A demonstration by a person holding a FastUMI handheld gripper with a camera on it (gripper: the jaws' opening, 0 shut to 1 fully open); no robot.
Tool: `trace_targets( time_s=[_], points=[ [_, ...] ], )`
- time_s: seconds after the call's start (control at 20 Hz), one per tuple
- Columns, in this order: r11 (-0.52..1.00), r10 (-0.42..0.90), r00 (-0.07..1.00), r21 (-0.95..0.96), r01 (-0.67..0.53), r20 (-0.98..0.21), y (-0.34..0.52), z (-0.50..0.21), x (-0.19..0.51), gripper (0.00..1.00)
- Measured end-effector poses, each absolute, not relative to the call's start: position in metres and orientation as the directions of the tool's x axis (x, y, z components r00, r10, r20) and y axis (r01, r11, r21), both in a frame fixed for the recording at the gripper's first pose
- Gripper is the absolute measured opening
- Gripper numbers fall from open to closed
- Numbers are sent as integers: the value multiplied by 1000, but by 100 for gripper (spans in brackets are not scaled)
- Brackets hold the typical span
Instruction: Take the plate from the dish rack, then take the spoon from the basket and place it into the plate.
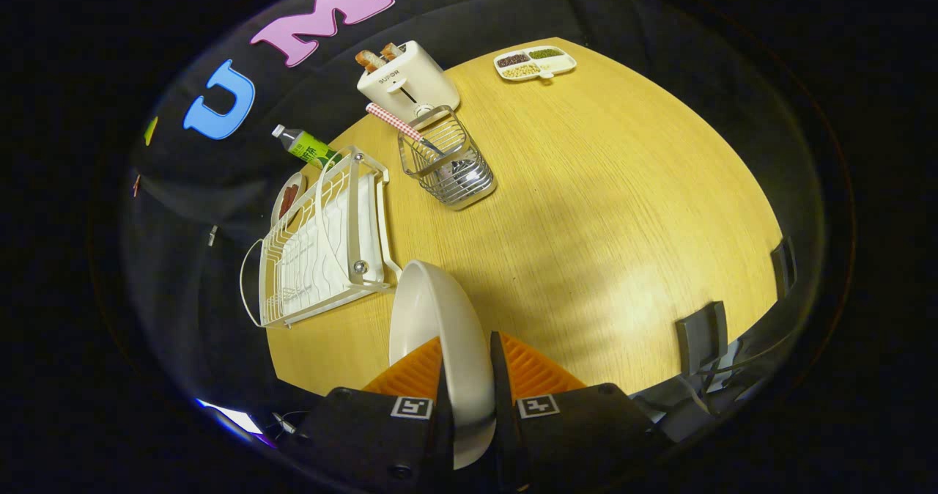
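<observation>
The gripper clamps the white plate on edge between both fingers, just beside the dish rack. Beyond the rack, the spoon leans in the wire basket, its bowl hidden.

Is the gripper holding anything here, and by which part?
Yes: the gripper is shut on the white plate, both fingers pinching its rim, the plate held on edge.

A round, light wooden surface carries a white wire dish rack at its left edge, a steel wire basket near the middle, a white toaster at the far edge, and a white divided tray of beans, far right.
</observation>
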State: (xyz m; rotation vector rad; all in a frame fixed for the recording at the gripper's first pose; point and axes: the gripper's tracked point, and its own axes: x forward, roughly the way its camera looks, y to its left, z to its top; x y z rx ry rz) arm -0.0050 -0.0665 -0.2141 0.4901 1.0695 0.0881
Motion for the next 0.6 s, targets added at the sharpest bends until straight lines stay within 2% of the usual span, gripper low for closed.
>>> trace_targets(
  time_s=[0.25,0.4,0.5,0.6],
  points=[
    [891,342,460,439,120,-819,-66,-234,5,29],
    [920,276,450,369,133,-850,-89,-250,11,32],
    [915,281,455,378,138,-845,-94,-253,16,32],
    [923,271,486,367,113,-831,-99,-252,23,37]
  ],
)
